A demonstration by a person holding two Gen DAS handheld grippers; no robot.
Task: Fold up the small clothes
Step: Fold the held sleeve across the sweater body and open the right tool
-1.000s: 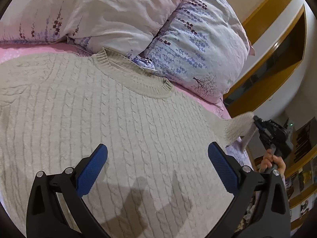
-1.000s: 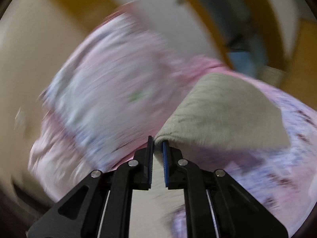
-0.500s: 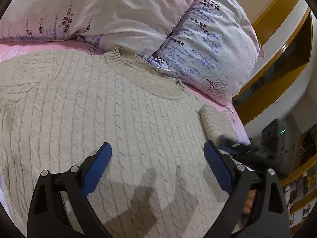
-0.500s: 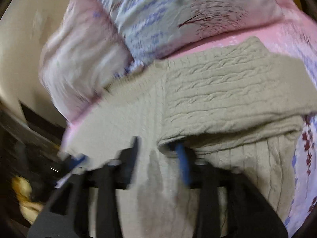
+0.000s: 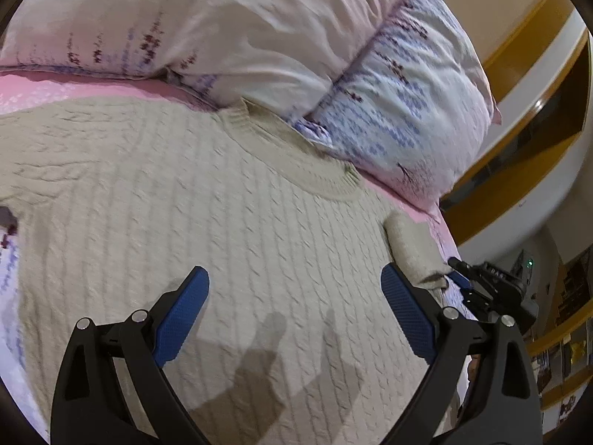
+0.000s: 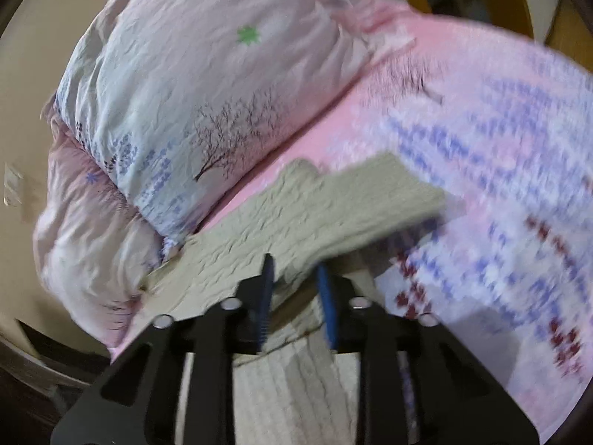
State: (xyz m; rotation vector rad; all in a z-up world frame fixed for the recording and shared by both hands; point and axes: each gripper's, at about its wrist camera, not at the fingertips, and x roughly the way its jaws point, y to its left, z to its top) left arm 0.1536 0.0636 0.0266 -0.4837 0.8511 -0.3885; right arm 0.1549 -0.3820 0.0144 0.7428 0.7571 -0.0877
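A beige cable-knit sweater [image 5: 229, 230] lies flat on the bed with its collar toward the pillows. My left gripper [image 5: 294, 306] hovers wide open and empty over its body. The sweater's right sleeve [image 5: 411, 248] lies folded in at the edge. My right gripper [image 6: 294, 296] is at that sleeve [image 6: 307, 215], its jaws parted with the knit edge lying between them; it also shows in the left wrist view [image 5: 481, 282].
Two floral pillows [image 5: 281, 37] lie against the headboard just beyond the collar. The pink floral bedsheet [image 6: 500, 170] spreads to the right. A wooden headboard and shelf [image 5: 526, 104] stand at the far right, past the bed's edge.
The right gripper carried the sleeve inward over the sweater, laid it down and parted its jaws. The left gripper stayed open and shifted slightly over the sweater.
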